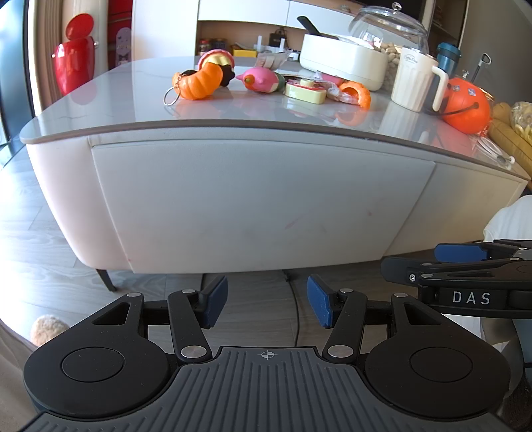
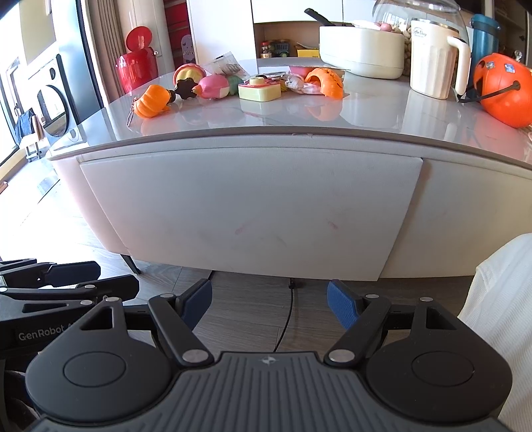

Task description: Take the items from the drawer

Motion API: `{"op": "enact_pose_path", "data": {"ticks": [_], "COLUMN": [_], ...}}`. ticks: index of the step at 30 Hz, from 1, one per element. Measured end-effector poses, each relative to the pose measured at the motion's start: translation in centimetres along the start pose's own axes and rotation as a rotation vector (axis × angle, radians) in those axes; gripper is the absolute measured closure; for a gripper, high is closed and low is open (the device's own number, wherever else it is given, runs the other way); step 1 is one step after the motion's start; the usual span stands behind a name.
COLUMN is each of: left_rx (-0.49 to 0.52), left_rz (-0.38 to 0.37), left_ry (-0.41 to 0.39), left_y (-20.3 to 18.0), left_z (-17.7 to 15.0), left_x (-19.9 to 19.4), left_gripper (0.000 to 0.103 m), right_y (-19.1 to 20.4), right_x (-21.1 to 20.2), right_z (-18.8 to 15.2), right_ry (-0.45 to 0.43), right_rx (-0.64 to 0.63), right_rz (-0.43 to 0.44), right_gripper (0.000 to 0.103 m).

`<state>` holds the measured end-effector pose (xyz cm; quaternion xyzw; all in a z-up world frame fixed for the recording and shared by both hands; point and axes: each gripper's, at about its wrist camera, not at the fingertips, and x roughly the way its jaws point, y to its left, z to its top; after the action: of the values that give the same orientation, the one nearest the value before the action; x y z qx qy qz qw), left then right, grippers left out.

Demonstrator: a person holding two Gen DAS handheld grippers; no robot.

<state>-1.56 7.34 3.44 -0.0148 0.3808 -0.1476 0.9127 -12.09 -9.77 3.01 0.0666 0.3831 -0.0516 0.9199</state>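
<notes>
Closed drawer front (image 1: 252, 202) runs horizontally, facing both parted hand-held grippers

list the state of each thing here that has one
drawer: shut, front flush
left gripper: open, empty
right gripper: open, empty
red bin: lid up
glass dome lid: resting tilted on the white container
white pitcher: upright
</notes>
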Motion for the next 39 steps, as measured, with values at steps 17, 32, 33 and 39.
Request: {"op": "enact_pose_path", "data": {"ticks": [17, 32, 33, 39], "left_rx": [-0.001, 0.0, 0.0, 0.0], "left_rz": [0.001, 0.0, 0.0, 0.0], "left_ry": [0.0, 0.0, 0.0, 0.0], "left_y": [-0.07, -0.02, -0.02, -0.02], "left_z": [0.01, 0.02, 0.02, 0.01], "left_x": [0.0, 0.1, 0.1, 0.11], "left_gripper": [0.045, 0.045, 0.045, 0.045], "right_y": [-0.13, -0.31, -0.31, -0.4], "right_x": [-0.03, -0.06, -0.05, -0.09], "right_z": [-0.01, -0.07, -0.05, -0.15], "right_ry": [0.001, 0.004, 0.004, 0.003], "right_rx": [0.001, 0.002, 0.002, 0.002], "right_rz": [-0.001, -0.001, 0.0, -0.001], "right_gripper": [0.026, 0.026, 0.026, 0.026]}}
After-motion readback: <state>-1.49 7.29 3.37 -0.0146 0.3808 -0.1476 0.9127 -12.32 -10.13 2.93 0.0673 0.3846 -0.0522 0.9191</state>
